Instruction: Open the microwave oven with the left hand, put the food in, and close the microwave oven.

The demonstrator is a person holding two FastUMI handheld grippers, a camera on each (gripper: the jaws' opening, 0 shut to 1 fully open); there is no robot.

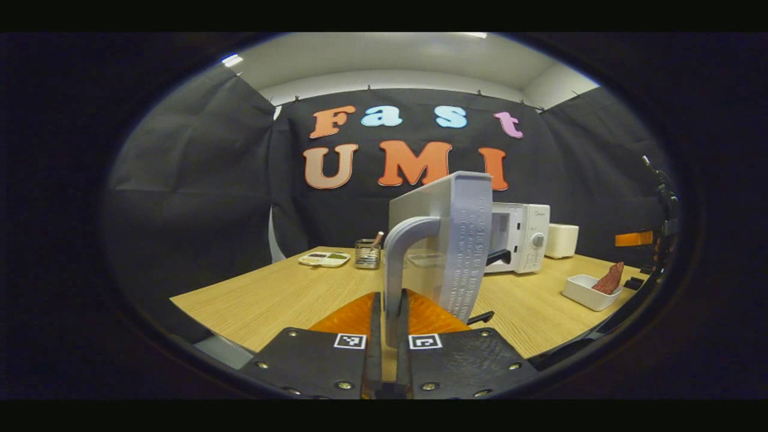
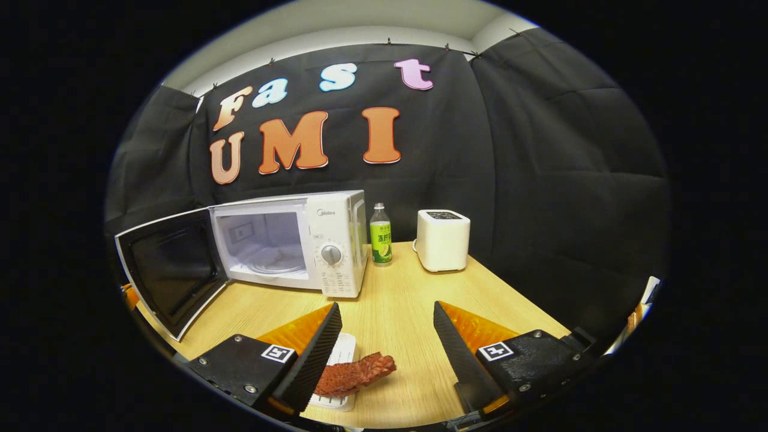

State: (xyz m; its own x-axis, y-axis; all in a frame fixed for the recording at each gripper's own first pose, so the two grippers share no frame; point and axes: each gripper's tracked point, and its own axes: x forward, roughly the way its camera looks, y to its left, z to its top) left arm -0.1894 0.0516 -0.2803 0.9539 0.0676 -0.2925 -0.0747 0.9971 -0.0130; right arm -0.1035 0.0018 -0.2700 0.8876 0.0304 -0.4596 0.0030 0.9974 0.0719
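The white microwave (image 2: 336, 240) stands at the back of the wooden table (image 2: 396, 312), its door (image 2: 171, 270) swung wide open to the left and the cavity (image 2: 264, 240) bare. In the left gripper view my left gripper (image 1: 389, 295) is shut on the door's grey handle (image 1: 401, 252), and the door (image 1: 465, 240) is seen edge-on. The food, a reddish-brown slab (image 2: 354, 375), lies on a white dish (image 2: 341, 351). My right gripper (image 2: 386, 305) is open just above it, with the slab close to the left finger. The dish (image 1: 585, 293) and food (image 1: 611, 279) also appear at the right.
A green-labelled bottle (image 2: 380, 234) and a white toaster (image 2: 443, 240) stand right of the microwave. A mesh utensil holder (image 1: 367, 253) and a small divided tray (image 1: 324, 258) sit at the table's far left. Black cloth walls close in the table.
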